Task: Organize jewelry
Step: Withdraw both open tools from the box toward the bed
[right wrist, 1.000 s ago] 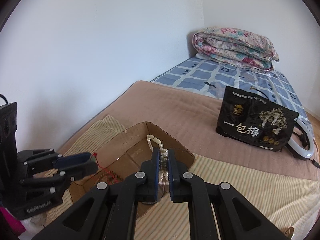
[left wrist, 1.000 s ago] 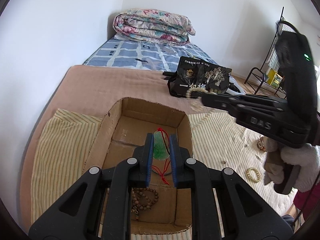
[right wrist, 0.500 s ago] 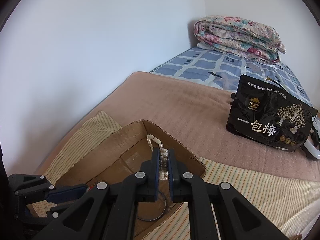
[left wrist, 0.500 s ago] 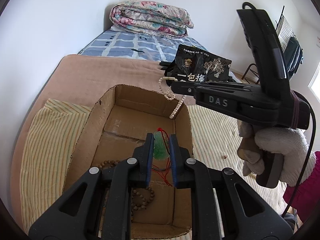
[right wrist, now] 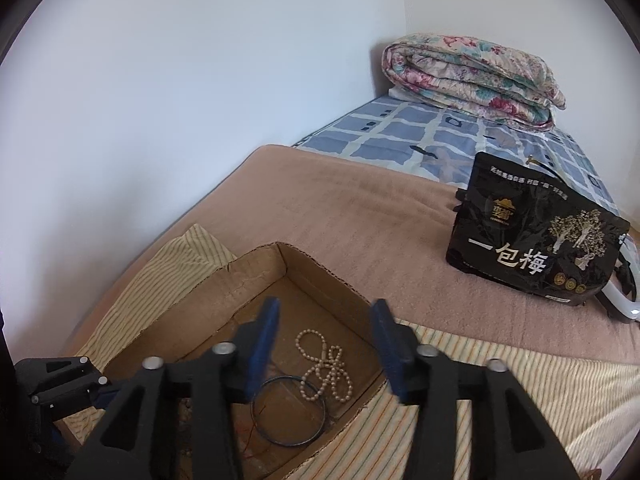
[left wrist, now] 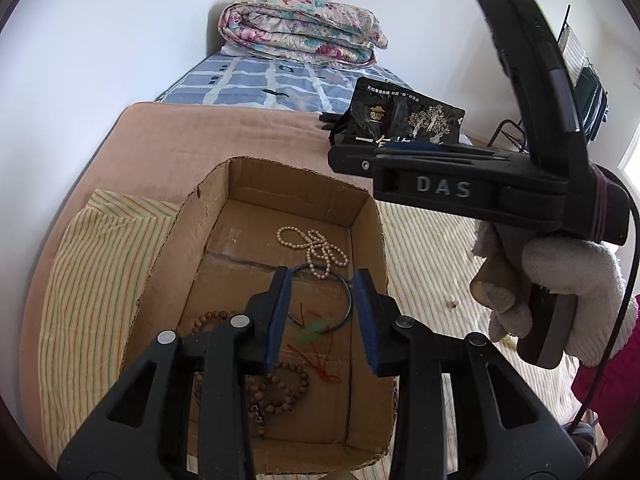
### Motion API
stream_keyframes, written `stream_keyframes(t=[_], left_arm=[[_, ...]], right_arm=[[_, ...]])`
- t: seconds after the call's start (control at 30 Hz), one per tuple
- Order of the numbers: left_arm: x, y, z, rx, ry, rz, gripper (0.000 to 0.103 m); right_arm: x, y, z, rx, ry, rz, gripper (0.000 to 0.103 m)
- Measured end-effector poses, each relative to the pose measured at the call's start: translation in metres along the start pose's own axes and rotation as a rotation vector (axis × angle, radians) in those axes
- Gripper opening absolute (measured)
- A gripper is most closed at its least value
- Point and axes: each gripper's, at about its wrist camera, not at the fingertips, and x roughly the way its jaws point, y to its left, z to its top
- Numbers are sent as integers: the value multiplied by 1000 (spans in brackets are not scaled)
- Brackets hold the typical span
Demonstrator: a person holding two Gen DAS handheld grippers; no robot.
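Your open-topped brown cardboard box [left wrist: 362, 208] is reachable from above; its walls block sideways entry, and the black printed pouch [right wrist: 532, 236] stands beyond.

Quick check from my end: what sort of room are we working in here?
Most likely a bedroom. The cardboard box sits on a bed with a brown blanket, a checked blue sheet beyond it, and a folded floral quilt against the wall.

Brown cardboard box [left wrist: 256, 184] holds cream pearl necklace [left wrist: 316, 246], green pendant [left wrist: 314, 330] on red cord; cloth [left wrist: 92, 280] yellow-striped; quilt [left wrist: 300, 30] floral; bag [right wrist: 532, 236] black.
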Motion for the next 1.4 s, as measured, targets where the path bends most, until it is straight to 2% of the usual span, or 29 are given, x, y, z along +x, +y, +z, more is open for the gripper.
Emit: stream_keyframes(t=[0.03,0.27,0.6,0.97,1.4], left_arm=[[0,0,-1,0,1,2,32],[-4,-1,-3,-5,2,7,32],[-19,-8,-4,1,-10,17,32],[-32,-41,-4,34,-24,5,32],[-31,-94,-7,84,-18,-39,32]], right_arm=[[-2,0,0,-1,-9,-6,67],[-13,-3,-1,7,-21,-32,77],[-41,-10,-6,27,-68,-76,101],[-86,-33,-26,69,-119,-173,103],[-151,-94,-65,128,-156,-290,103]])
